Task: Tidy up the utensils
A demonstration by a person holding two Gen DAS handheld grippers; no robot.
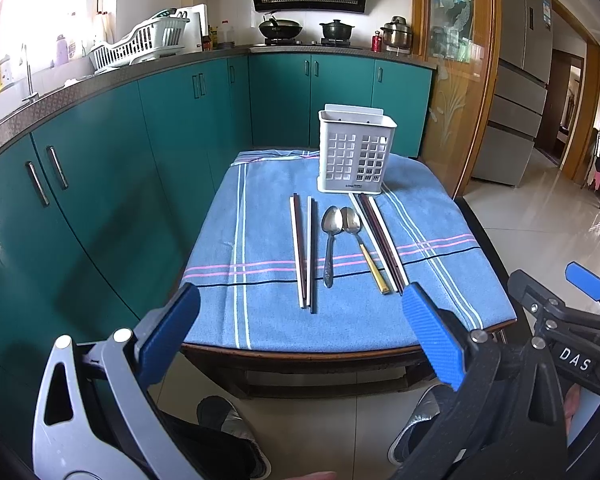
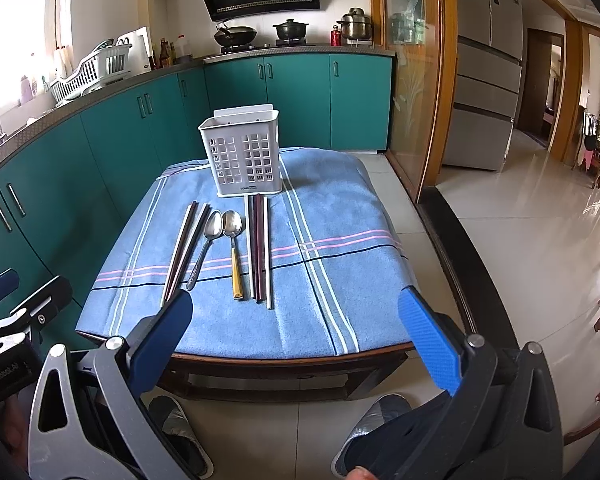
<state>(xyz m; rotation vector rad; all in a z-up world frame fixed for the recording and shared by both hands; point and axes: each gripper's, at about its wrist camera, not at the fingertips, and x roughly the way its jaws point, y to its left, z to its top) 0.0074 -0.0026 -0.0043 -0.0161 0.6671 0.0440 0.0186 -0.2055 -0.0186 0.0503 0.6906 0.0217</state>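
Observation:
A white slotted utensil holder (image 1: 356, 152) (image 2: 246, 152) stands upright at the far side of a small table covered by a blue striped cloth (image 1: 260, 320) (image 2: 340, 280). In front of it lie a left group of chopsticks (image 1: 304, 252) (image 2: 184, 254), an all-metal spoon (image 1: 330, 236) (image 2: 204, 246), a spoon with a yellow handle (image 1: 364, 246) (image 2: 234, 252) and a right group of chopsticks (image 1: 380, 240) (image 2: 259, 248). My left gripper (image 1: 300, 312) is open and empty, hovering before the table's near edge. My right gripper (image 2: 296, 314) is open and empty too, beside it.
Teal cabinets (image 1: 100, 184) run along the left and back under a counter with a dish rack (image 1: 140, 42) and pots on a stove (image 1: 280, 28). A glass-and-wood partition (image 1: 456, 80) stands behind right. A person's slippered feet (image 2: 180, 428) rest on the tiled floor below.

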